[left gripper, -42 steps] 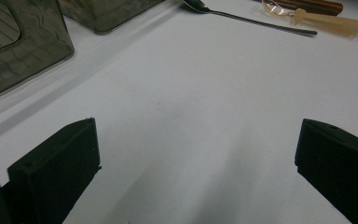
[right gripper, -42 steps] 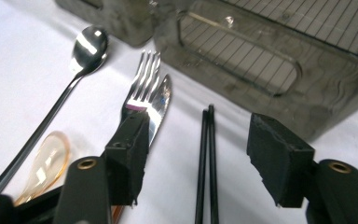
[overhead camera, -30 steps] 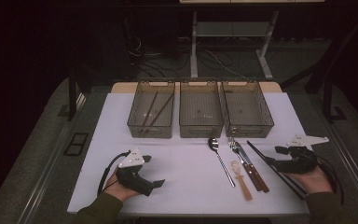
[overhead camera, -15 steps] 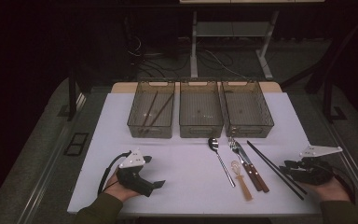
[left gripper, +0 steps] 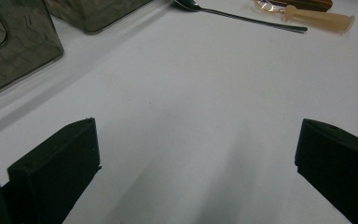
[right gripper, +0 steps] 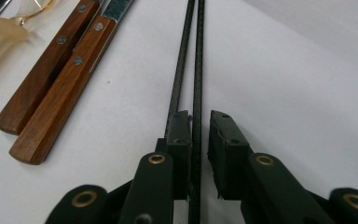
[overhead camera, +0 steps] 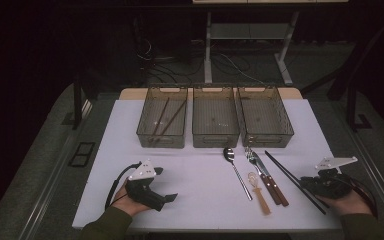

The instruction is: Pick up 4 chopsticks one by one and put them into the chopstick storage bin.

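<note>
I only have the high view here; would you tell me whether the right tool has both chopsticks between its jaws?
Observer: No. In the right gripper view one chopstick runs between the jaws of the right tool; the other chopstick passes outside them.
Operator: Is it gripped yet?
Observer: Not quite. The jaws have just been closing, but a gap shows beside one jaw.
Operator: And the left tool?
Observer: The left tool stands wide open over bare table.
</note>
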Motion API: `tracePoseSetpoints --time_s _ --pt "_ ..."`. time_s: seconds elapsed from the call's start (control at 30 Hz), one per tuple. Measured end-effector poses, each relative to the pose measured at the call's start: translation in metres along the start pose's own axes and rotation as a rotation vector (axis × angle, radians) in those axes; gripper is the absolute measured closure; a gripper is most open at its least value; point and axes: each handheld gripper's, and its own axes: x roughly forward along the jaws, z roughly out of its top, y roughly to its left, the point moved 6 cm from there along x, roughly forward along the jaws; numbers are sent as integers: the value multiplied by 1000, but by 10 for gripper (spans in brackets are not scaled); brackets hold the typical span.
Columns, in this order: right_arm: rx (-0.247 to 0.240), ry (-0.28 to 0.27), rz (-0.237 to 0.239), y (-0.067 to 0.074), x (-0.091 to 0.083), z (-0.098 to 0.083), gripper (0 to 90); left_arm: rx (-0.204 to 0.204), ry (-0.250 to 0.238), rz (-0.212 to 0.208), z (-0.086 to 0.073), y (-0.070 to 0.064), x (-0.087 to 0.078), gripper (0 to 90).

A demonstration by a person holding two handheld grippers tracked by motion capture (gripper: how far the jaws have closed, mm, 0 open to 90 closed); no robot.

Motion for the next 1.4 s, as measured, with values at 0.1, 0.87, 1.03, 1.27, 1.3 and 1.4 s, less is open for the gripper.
tracePoseSetpoints --time_s 0.1,0.87,1.03,1.27,1.3,1.4 --pt "-7 4 -7 1 0 0 791 5 0 -1 0 0 0 0" --pt "33 1 36 1 -2 1 860 5 4 -8 0 -1 1 0" --pt "55 -42 53 -2 -8 2 859 10 7 -9 0 -1 1 0" --pt "64 -98 63 -5 -16 5 860 9 6 -12 0 -1 1 0" --pt "65 -103 69 -5 -18 6 859 10 6 -13 0 -1 1 0" --pt "70 -131 70 -6 -21 7 859 8 2 -13 0 -1 1 0"
